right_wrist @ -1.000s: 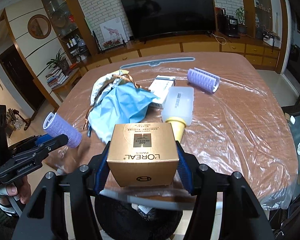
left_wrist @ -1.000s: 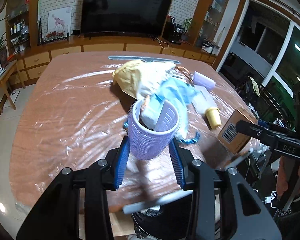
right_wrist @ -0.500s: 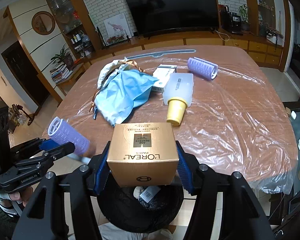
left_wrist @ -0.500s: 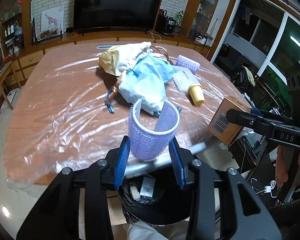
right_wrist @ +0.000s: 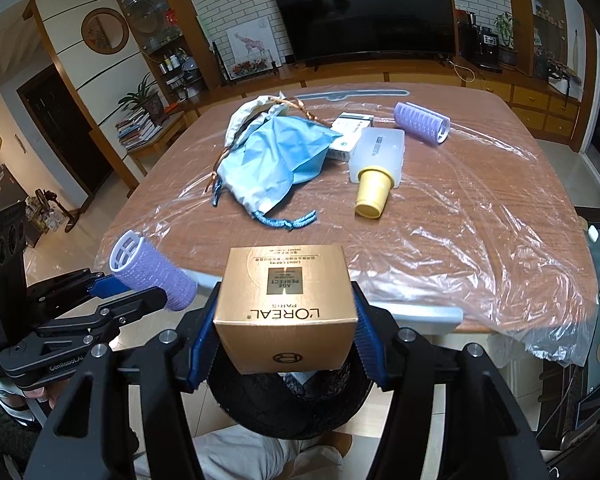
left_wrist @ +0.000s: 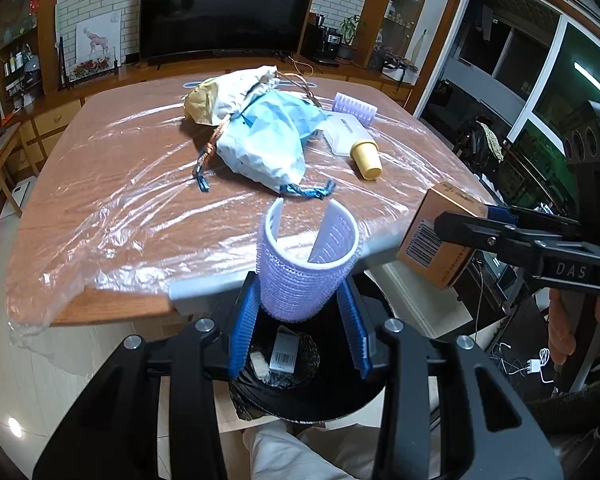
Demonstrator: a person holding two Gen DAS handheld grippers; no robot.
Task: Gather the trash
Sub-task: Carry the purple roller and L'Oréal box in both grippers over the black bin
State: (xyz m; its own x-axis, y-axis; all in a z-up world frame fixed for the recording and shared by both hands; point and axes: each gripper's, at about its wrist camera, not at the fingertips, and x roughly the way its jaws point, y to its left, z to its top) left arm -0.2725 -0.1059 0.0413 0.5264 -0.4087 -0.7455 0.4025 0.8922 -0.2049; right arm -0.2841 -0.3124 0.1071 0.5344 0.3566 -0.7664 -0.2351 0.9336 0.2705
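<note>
Two pairs of tongs hang over a black bin (left_wrist: 312, 384) that stands on the floor just off the near edge of the worktop (left_wrist: 112, 184). The left tongs (left_wrist: 300, 320) are clamped on a lilac hair roller (left_wrist: 306, 264), held upright with its open end facing up, right above the bin's mouth. The right tongs (right_wrist: 286, 336) squeeze a gold L'Oréal carton (right_wrist: 286, 308) between their blue pads, also above the bin, whose dark liner shows beneath it. Inside the bin, seen from the left wrist, lie a small card with a barcode (left_wrist: 283, 354) and a pale crumpled scrap (left_wrist: 260, 362); the rest of its contents I cannot make out. Clear plastic film covers the brown worktop. Further back on it rests a light blue drawstring pouch (right_wrist: 276, 160) with frayed blue cords, and half under it a cream-coloured bag (right_wrist: 248, 114) with copper cords. Just beside the pouch lies a flat white box (right_wrist: 348, 136), and touching that a translucent bottle (right_wrist: 378, 152) on its side, its yellow cap (right_wrist: 372, 194) pointing toward the near edge. A second lilac roller (right_wrist: 422, 122) lies apart at the far right. Pale trousers of the person show below the bin.
</note>
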